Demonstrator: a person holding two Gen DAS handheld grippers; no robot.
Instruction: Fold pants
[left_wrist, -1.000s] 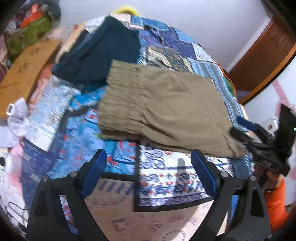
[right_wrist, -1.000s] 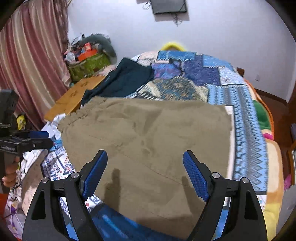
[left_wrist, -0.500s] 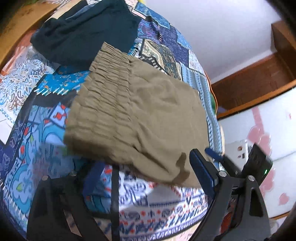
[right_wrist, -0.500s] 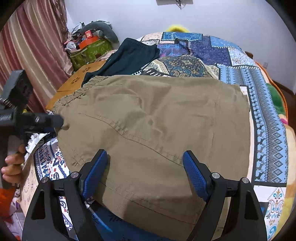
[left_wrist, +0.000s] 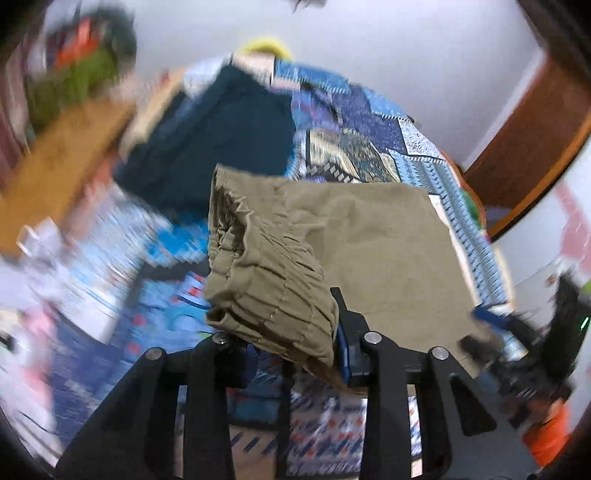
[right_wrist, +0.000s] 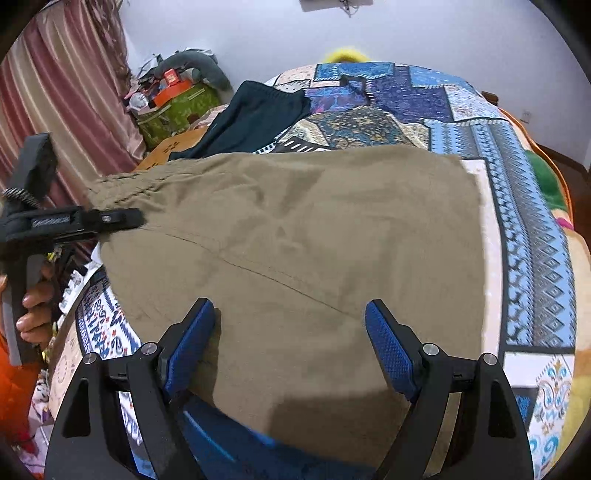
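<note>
The olive-brown pants (right_wrist: 295, 251) lie folded on the patchwork bedspread (right_wrist: 535, 229). My left gripper (left_wrist: 295, 350) is shut on the gathered waistband (left_wrist: 266, 288) and lifts that corner off the bed. From the right wrist view the left gripper (right_wrist: 110, 219) shows at the waistband's left end. My right gripper (right_wrist: 291, 343) is open, its blue pads (right_wrist: 391, 347) straddling the near edge of the pants, resting on or just above the cloth.
A dark teal garment (right_wrist: 255, 118) lies at the far side of the bed. A green box (right_wrist: 173, 110) with clutter and a striped curtain (right_wrist: 55, 110) stand at the left. A wooden door (left_wrist: 528, 140) is at the right.
My left gripper closed on the waistband and raised it; its view is blurred by motion. My right gripper moved in low over the near edge of the pants, still open.
</note>
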